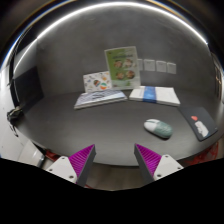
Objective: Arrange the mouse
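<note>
A grey-green computer mouse [158, 127] lies on the dark grey desk [100, 125], ahead of my fingers and to the right. My gripper [116, 160] is open and empty, its magenta pads [84, 158] spread wide with only bare desk between them. The mouse is beyond the right finger [150, 158], apart from it.
A white and blue flat box [155, 95] and an open booklet [100, 97] lie at the back of the desk. A green-printed sheet [122, 65] leans on the wall. A small white device [200, 127] lies to the right of the mouse. A dark object [14, 115] stands at the left edge.
</note>
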Motion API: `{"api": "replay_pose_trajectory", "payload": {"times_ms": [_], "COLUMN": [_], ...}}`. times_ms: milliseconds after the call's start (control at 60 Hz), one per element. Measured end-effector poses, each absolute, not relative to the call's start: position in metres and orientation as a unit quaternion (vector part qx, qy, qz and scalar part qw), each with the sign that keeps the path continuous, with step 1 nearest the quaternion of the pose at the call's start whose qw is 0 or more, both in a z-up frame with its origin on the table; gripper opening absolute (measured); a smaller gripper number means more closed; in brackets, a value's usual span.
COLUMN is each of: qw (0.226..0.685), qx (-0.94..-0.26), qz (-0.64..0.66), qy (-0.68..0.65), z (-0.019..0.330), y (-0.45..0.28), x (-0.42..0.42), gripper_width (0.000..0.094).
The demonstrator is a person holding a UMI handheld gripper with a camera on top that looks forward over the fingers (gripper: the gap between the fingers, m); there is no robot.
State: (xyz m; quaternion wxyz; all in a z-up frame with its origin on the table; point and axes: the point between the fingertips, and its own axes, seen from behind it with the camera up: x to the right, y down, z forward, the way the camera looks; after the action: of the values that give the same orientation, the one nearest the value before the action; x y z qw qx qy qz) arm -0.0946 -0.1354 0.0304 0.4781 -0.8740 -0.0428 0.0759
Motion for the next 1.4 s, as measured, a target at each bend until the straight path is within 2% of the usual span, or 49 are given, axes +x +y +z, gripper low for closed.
{"api": "replay_pose_trajectory", "payload": {"times_ms": [183, 350, 467, 617, 750, 767, 817, 833, 850, 933, 950, 967, 1017, 1067, 1117, 1250, 1283, 1350, 1400], "qw": [0.491, 0.488, 0.479, 0.485, 0.489, 0.488, 0.487, 0.483, 0.484, 0.483, 0.482, 0.481, 0.471, 0.474, 0.508, 0.628, 0.648, 0.662, 0.646], "qx": [-0.870, -0.870, -0.873, -0.867, -0.863, -0.864, -0.865, -0.867, -0.867, -0.869, -0.870, -0.870, -0.874, -0.867, -0.846, -0.770, -0.757, -0.748, -0.762], "qz": [0.006, -0.004, 0.013, 0.061, 0.065, 0.065, 0.065, 0.063, 0.064, 0.056, 0.056, 0.055, 0.073, 0.115, 0.121, 0.060, 0.042, -0.014, -0.043], "qy": [-0.035, -0.067, -0.094, -0.100, -0.108, -0.109, -0.107, -0.104, -0.100, -0.095, -0.093, -0.092, -0.096, -0.102, -0.108, -0.092, -0.077, -0.048, -0.019], "z": [0.022, 0.006, -0.008, -0.010, -0.009, -0.009, -0.010, -0.011, -0.010, -0.011, -0.011, -0.010, -0.008, 0.008, 0.044, 0.183, 0.208, 0.228, 0.211], "y": [-0.102, -0.069, -0.052, -0.023, 0.004, 0.006, 0.013, 0.013, 0.014, 0.015, 0.014, 0.014, 0.010, 0.004, 0.000, 0.009, 0.010, 0.011, 0.024], "x": [0.002, 0.051, 0.067, 0.069, 0.072, 0.071, 0.071, 0.072, 0.072, 0.073, 0.073, 0.072, 0.065, 0.050, 0.049, 0.129, 0.159, 0.229, 0.285], "gripper_width": [0.0813, 0.0801, 0.0810, 0.0810, 0.0761, 0.0786, 0.0642, 0.0635, 0.0560, 0.0495, 0.0544, 0.0472, 0.0429, 0.0426, 0.0426, 0.0424, 0.0422, 0.0421, 0.0419]}}
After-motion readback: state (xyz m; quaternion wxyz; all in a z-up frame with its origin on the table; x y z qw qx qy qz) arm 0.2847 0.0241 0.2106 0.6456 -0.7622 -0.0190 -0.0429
